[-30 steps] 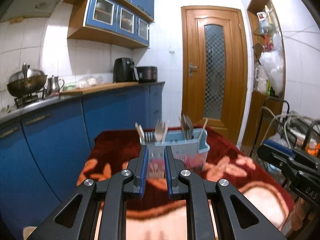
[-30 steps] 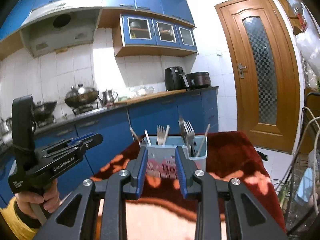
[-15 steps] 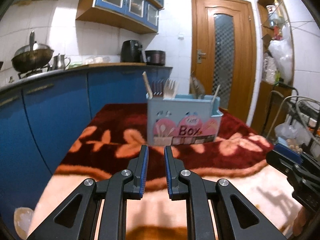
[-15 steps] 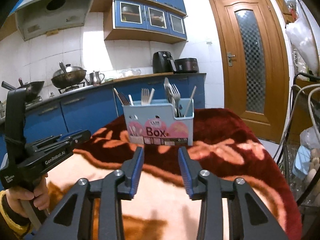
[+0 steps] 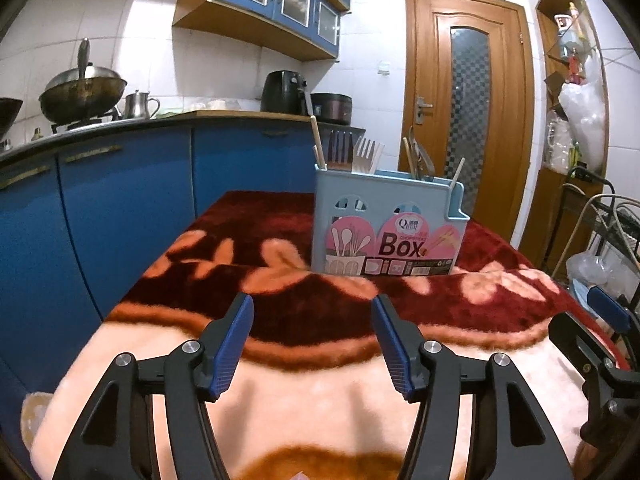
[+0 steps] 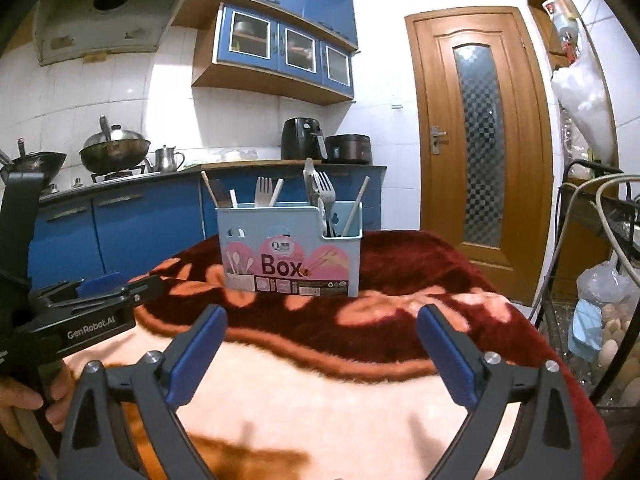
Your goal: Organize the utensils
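Note:
A light blue utensil box point(image 5: 386, 232) point(image 6: 290, 250) labelled "Box" stands upright on a table covered with a red and peach blanket point(image 5: 280, 400) point(image 6: 328, 400). Forks point(image 6: 264, 192), chopsticks point(image 5: 318, 140) and other utensils stick up out of its compartments. My left gripper point(image 5: 312, 308) hovers low over the blanket, well short of the box; its jaws are opening with nothing between them. My right gripper point(image 6: 322, 318) is likewise short of the box, its jaws opening wide and empty. The left gripper point(image 6: 96, 300) also shows at the left of the right wrist view, held by a hand point(image 6: 24, 404).
Blue kitchen cabinets point(image 5: 120, 208) run along the left of the table, with a wok point(image 5: 82, 92), kettle and air fryer point(image 5: 284, 94) on the counter. A wooden door point(image 5: 468, 112) is behind. A wire rack point(image 6: 600, 280) with bags and eggs stands close on the right.
Both grippers have come down toward the blanket, so the box now sits higher in both views. Both pairs of jaws have spread from nearly shut to wide apart.

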The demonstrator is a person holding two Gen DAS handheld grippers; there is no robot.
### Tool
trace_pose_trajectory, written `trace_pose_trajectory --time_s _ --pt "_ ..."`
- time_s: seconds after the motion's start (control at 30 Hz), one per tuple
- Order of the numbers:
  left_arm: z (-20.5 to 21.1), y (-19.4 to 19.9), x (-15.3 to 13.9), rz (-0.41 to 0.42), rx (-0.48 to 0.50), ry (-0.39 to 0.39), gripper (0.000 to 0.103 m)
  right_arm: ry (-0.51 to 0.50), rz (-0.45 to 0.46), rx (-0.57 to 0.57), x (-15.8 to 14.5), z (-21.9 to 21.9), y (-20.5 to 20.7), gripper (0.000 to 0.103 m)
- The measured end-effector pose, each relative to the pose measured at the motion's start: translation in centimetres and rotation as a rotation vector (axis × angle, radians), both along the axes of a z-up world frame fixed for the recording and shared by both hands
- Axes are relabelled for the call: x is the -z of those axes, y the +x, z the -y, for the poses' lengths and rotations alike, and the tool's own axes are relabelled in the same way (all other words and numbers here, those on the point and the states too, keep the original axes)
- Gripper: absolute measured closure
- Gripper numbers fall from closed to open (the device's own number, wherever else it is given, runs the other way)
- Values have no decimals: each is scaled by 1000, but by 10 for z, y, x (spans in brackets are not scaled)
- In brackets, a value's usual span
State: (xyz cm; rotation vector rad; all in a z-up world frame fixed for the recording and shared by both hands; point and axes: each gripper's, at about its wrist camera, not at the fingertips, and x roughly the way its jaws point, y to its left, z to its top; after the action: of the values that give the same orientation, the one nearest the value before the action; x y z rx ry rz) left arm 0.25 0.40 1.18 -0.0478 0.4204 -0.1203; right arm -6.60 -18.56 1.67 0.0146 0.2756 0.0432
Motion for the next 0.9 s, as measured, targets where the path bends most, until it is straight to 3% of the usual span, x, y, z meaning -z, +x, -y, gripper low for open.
trace_pose_trajectory --time_s 0.9 --pt "0 -3 1 9 -41 9 40 35 -17 -10 0 5 2 5"
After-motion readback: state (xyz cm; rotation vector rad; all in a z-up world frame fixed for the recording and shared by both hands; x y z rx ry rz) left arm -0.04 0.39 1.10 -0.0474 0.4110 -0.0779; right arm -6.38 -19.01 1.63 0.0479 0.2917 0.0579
